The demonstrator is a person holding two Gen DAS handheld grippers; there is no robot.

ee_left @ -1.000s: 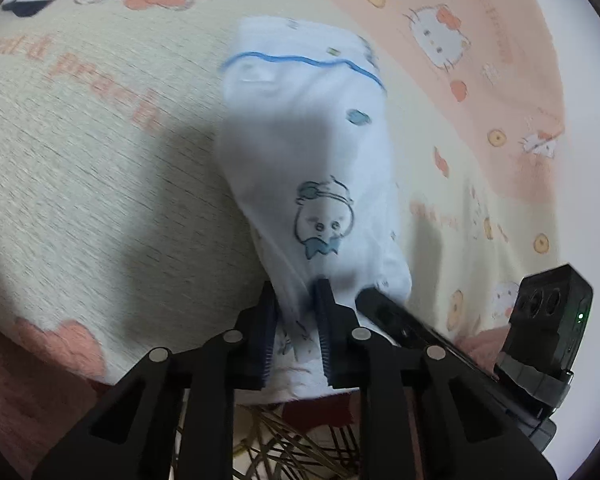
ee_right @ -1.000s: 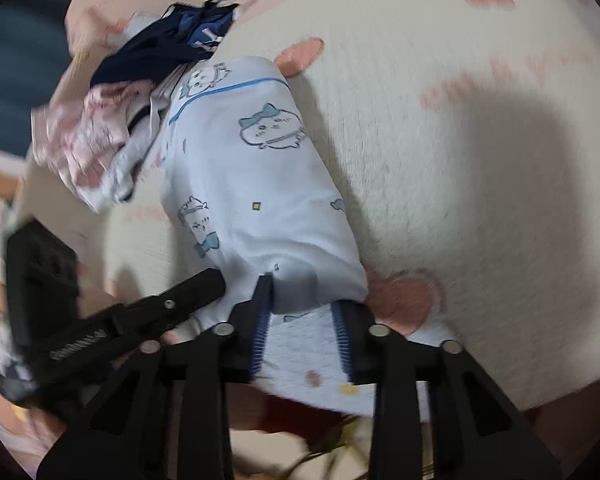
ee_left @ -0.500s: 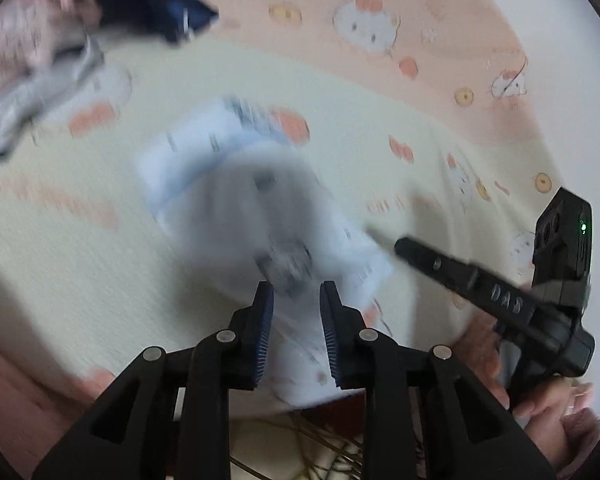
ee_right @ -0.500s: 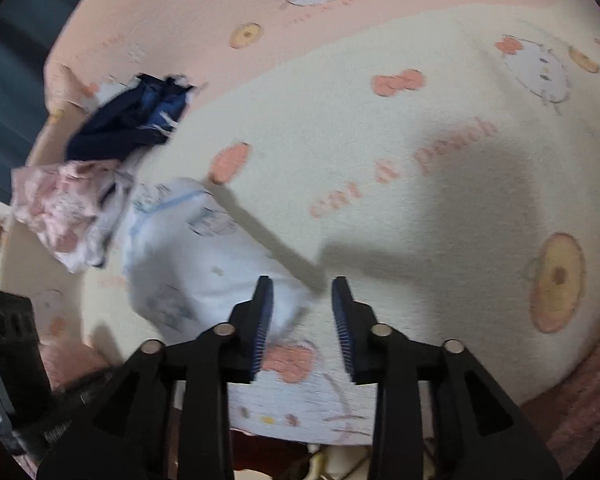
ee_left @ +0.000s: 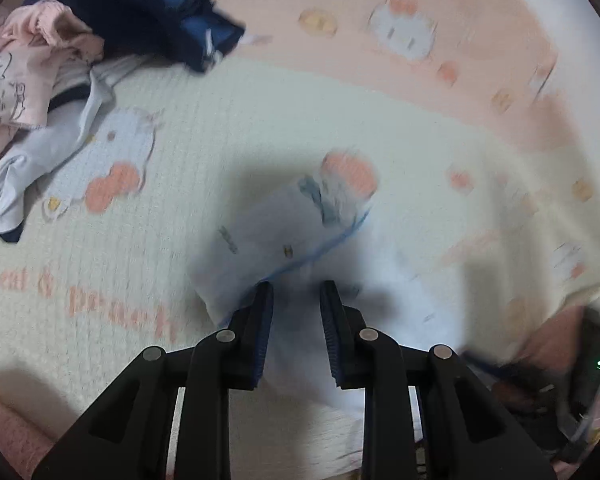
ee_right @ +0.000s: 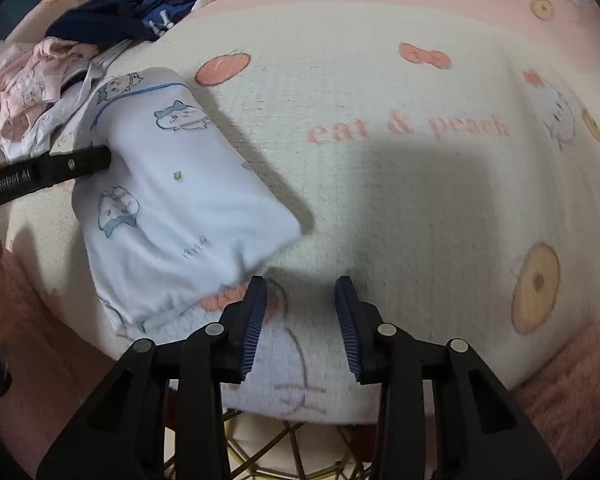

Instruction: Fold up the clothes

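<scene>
Now the left gripper has its jaws narrowly parted around the blurred edge of the white garment; whether they actually pinch it I cannot tell. Beyond its jaws to the left lies a clothes pile on the blanket. Rightward, the right gripper has jaws wide apart and empty, the garment just left of them.

Left gripper closed on blurred white garment at 6 o'clock. Clothes pile at 10 o'clock on patterned blanket.
</scene>
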